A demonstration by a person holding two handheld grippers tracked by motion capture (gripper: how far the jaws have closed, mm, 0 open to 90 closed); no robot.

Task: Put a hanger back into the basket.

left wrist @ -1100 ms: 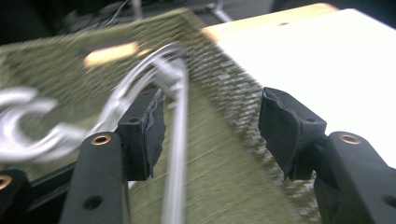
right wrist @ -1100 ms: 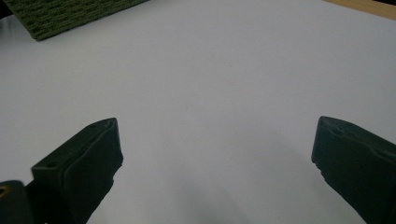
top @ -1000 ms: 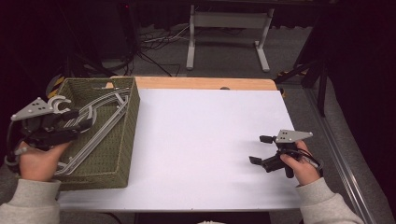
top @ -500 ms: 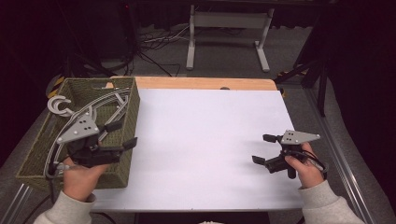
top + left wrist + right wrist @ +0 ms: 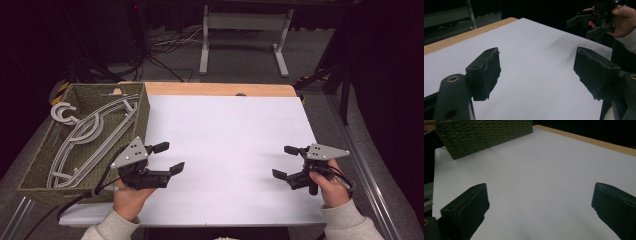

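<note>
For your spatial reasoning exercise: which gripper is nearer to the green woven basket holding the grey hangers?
Left. The left gripper hovers just off the green woven basket's right wall; the right gripper sits far across the white table, jaws open.

dark lab: white-topped table [image 5: 230, 150], floor cables [image 5: 165, 47], metal stand [image 5: 245, 30]

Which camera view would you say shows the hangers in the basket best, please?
The high view: it looks down into the woven basket, so the grey hangers lie in plain sight, stacked, hooks toward its far left corner. The right gripper view gives the basket's outer wall but not its contents. The left gripper view looks across the white table instead.
</note>
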